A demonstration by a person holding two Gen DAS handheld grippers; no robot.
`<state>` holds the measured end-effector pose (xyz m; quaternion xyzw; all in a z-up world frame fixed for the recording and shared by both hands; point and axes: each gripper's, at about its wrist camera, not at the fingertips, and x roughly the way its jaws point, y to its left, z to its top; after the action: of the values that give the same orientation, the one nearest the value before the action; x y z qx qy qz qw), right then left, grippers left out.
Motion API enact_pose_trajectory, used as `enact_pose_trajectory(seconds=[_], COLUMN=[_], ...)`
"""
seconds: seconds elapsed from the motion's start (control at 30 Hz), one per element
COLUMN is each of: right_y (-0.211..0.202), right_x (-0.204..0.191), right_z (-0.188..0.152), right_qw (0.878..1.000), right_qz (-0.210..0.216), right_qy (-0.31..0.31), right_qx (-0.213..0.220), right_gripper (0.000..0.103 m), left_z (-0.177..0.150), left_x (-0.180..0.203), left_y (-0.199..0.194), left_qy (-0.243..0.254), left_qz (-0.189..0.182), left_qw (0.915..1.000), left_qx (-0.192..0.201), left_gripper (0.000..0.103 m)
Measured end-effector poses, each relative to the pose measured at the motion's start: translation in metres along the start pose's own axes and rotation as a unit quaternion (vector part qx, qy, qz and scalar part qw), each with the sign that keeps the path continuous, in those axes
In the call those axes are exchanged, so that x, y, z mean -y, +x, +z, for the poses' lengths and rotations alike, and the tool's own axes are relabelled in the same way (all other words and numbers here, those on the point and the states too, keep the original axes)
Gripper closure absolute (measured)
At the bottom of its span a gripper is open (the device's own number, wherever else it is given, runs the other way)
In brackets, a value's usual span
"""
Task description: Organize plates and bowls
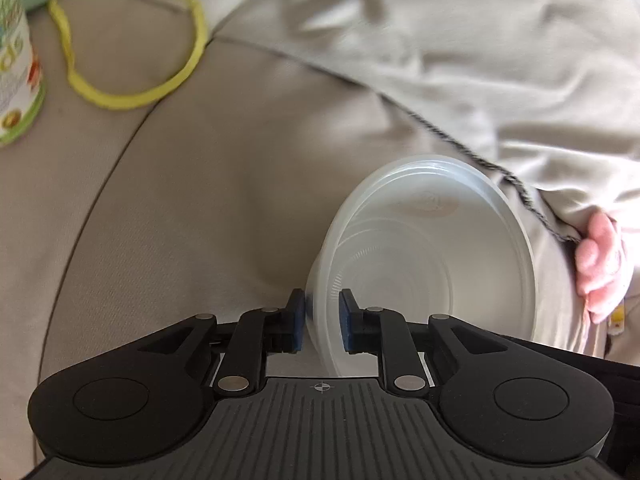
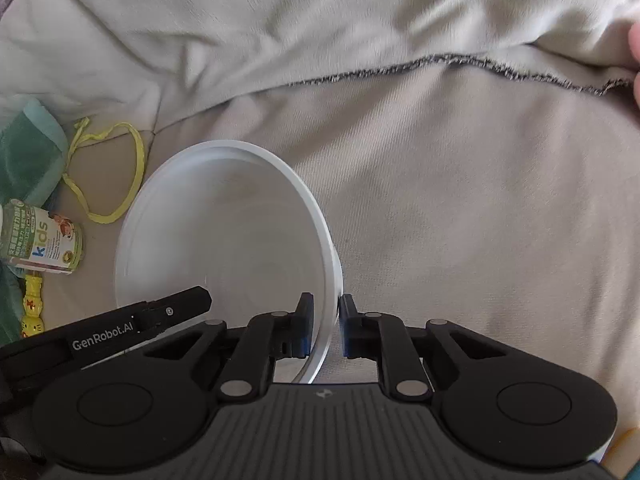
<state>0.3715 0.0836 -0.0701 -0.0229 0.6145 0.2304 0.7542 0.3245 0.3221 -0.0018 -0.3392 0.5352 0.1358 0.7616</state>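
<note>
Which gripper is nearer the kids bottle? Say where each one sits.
Left. The left gripper clamps the rim of the bowl on the side toward the bottle; the right gripper clamps the opposite rim, with the bowl between it and the bottle.

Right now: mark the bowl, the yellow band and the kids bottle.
bowl (image 1: 432, 264), left wrist view, inner wall.
yellow band (image 1: 120, 98), left wrist view, lower loop.
kids bottle (image 2: 44, 240), right wrist view, label.

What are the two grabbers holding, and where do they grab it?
Both pinch the white plastic bowl by its rim: left gripper on one side, right gripper opposite.
</note>
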Motion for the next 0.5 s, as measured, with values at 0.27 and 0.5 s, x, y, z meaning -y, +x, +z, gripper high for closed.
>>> enact_pose_trajectory(seconds=[0.27,0.5], right_y=[-0.092,-0.168], right_x=[0.075,0.174], right_z=[-0.019,-0.067], right_qw=[0.997,0.986], right_qz=[-0.012,-0.056], right_qy=[0.035,0.11], right_qx=[0.074,0.116], right_gripper=[0.091,0.091], left_z=[-0.024,-0.077], left_x=[0.102,0.213], left_y=[-0.044,-0.047], left_qy=[0.106,0.219], left_qz=[-0.017,-0.056], left_qw=[0.9941,0.9741], left_qx=[0.02,-0.01], left_gripper=[0.081,0.08])
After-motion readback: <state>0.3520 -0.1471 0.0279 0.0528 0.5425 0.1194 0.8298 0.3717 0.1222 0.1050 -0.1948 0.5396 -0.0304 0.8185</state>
